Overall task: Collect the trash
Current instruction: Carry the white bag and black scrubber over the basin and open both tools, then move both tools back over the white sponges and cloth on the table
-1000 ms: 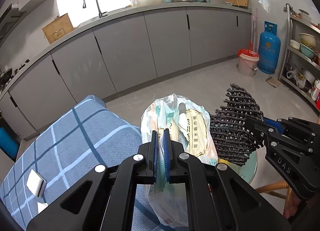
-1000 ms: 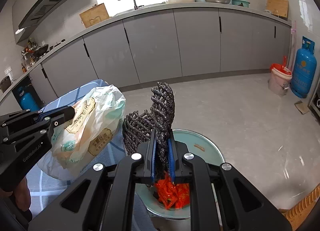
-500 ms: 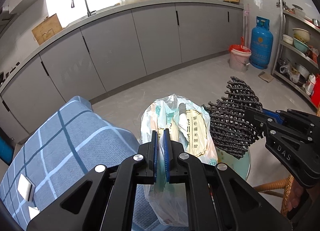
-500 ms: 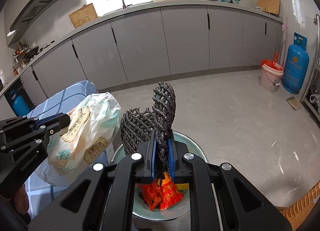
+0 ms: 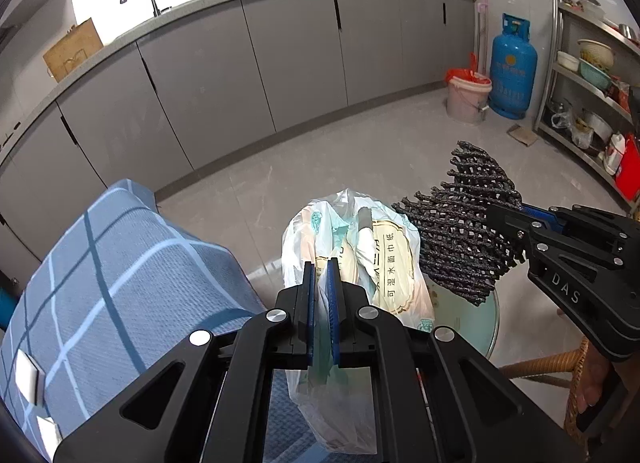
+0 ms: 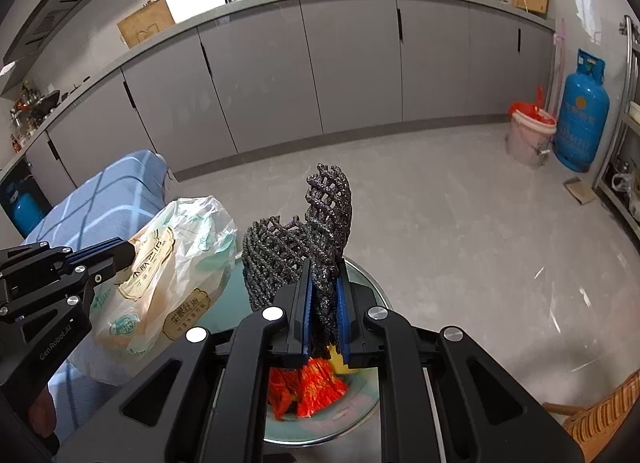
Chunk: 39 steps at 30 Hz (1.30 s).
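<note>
My left gripper (image 5: 321, 267) is shut on the rim of a clear plastic bag (image 5: 376, 263) printed with Chinese text, holding it up; it also shows in the right wrist view (image 6: 168, 275). My right gripper (image 6: 324, 267) is shut on a piece of black foam netting (image 6: 316, 231), held just right of the bag's mouth; the netting also shows in the left wrist view (image 5: 464, 231). Below it, red wrappers (image 6: 308, 387) lie on a round green glass table (image 6: 360, 411).
A blue checked cloth (image 5: 112, 283) covers a surface at left. Grey cabinets (image 5: 280, 51) line the far wall. A pink bucket (image 5: 468, 95) and blue gas cylinder (image 5: 512, 67) stand at right by a metal shelf (image 5: 592, 75). A wicker chair (image 6: 600, 419) is near right.
Both grippers have shifted slightly with their loads still held; the netting has come a little closer to the bag's mouth. The view has turned a bit rightward.
</note>
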{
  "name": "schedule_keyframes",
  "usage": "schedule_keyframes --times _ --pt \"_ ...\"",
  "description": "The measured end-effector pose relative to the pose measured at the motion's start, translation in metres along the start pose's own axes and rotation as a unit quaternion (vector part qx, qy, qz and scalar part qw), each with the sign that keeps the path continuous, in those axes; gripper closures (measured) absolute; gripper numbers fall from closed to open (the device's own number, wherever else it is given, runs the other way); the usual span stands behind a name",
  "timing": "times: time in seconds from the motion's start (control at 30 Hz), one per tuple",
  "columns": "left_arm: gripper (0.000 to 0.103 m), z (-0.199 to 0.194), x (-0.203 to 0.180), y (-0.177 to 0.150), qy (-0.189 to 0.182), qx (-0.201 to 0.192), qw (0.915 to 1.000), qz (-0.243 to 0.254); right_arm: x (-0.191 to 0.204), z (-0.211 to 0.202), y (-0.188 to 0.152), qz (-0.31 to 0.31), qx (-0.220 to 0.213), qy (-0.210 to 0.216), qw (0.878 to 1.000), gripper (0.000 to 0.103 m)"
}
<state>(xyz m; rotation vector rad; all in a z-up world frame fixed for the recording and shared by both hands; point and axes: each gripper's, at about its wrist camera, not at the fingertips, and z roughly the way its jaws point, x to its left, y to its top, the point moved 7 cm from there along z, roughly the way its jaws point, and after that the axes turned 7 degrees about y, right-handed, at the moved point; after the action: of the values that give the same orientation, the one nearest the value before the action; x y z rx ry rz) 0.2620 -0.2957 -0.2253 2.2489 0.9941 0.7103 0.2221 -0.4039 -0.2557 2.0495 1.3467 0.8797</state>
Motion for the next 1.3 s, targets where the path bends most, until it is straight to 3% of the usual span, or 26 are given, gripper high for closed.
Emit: schedule_keyframes --times 0.2,0.23,0.27,0.3,0.33,0.37,0.6,0.7,0.8,1.3 --pt "0.090 0.006 -0.007 -0.002 -0.007 0.004 1.0000 0.005 -0.004 0.012 -0.011 0.003 0.021 0.004 1.000 0.089" --pt "0.084 0.006 -0.007 -0.002 -0.006 0.002 1.0000 0.003 -0.004 0.014 -0.012 0.003 0.023 0.006 1.000 0.088" --pt "0.068 0.007 -0.007 -0.003 -0.003 0.002 1.0000 0.002 -0.004 0.016 -0.012 0.004 0.024 0.006 1.000 0.087" --pt "0.058 0.006 -0.005 -0.002 0.002 0.000 1.0000 -0.002 -0.005 0.017 -0.013 0.007 0.024 0.006 1.000 0.073" --pt "0.039 0.005 -0.003 -0.002 0.008 -0.004 0.9999 -0.006 -0.006 0.019 -0.014 0.012 0.025 0.010 1.000 0.066" --pt "0.036 0.003 0.000 -0.001 0.013 -0.008 0.9998 -0.011 -0.006 0.020 -0.015 0.016 0.027 0.014 0.999 0.058" --pt "0.031 -0.006 0.010 -0.003 0.013 -0.011 0.9995 -0.025 -0.007 0.015 -0.021 0.026 0.025 0.018 0.999 0.044" --pt "0.029 -0.009 0.016 -0.005 0.020 -0.013 0.9993 -0.029 -0.005 0.011 -0.019 0.026 0.021 0.019 0.999 0.043" --pt "0.019 -0.015 0.024 -0.006 0.031 -0.021 0.9988 -0.034 -0.002 0.007 -0.017 0.023 0.017 0.020 0.999 0.041" --pt "0.017 -0.028 0.042 -0.009 0.038 -0.025 0.9976 -0.053 0.016 -0.002 -0.013 -0.003 0.014 0.015 1.000 0.037"
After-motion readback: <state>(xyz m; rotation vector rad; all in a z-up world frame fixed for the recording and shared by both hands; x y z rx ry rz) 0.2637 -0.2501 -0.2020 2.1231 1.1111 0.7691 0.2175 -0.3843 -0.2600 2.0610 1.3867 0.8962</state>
